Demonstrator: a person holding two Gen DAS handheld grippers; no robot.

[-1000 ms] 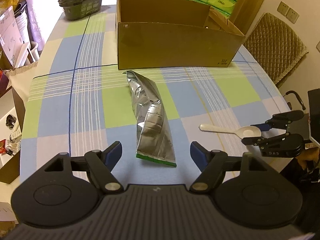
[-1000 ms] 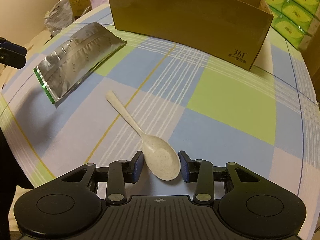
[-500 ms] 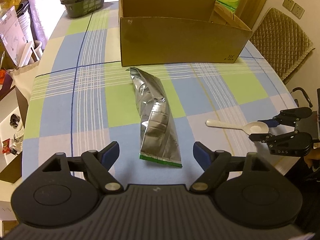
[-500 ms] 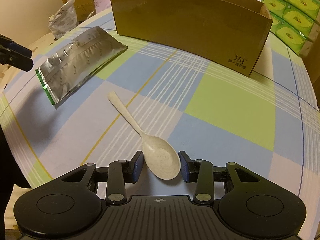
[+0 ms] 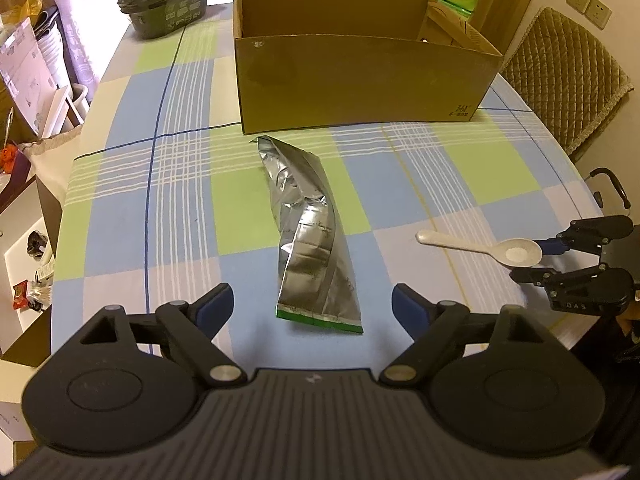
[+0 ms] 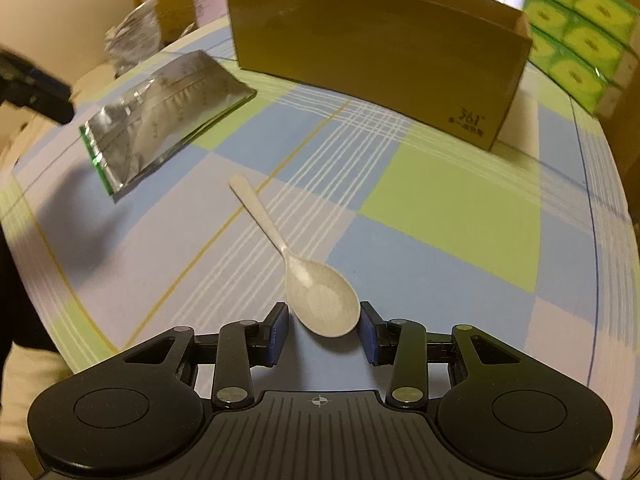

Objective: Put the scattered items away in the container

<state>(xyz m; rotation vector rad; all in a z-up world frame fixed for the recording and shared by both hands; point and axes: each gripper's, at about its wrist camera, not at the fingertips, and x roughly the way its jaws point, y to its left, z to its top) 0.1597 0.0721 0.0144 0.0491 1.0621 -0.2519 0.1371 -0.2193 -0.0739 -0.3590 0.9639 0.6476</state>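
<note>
Right gripper (image 6: 323,326): fingers closed on bowl of white spoon (image 6: 320,300), lower centre. Left gripper (image 5: 312,304): spread wide, empty, foil pouch (image 5: 308,236) mid-frame beyond it. Cardboard box (image 5: 360,84): upper centre, on checked tablecloth (image 5: 120,216).

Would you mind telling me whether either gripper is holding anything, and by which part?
The right gripper holds the spoon by its bowl, handle pointing forward. The left gripper is open, holding nothing.

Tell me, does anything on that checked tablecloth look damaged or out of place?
The silver foil pouch lies crumpled and twisted in front of the cardboard box, its far end looking torn open. The pale spoon sits loose on the cloth, its bowl between the right gripper fingers. Nothing looks spilled.
</note>
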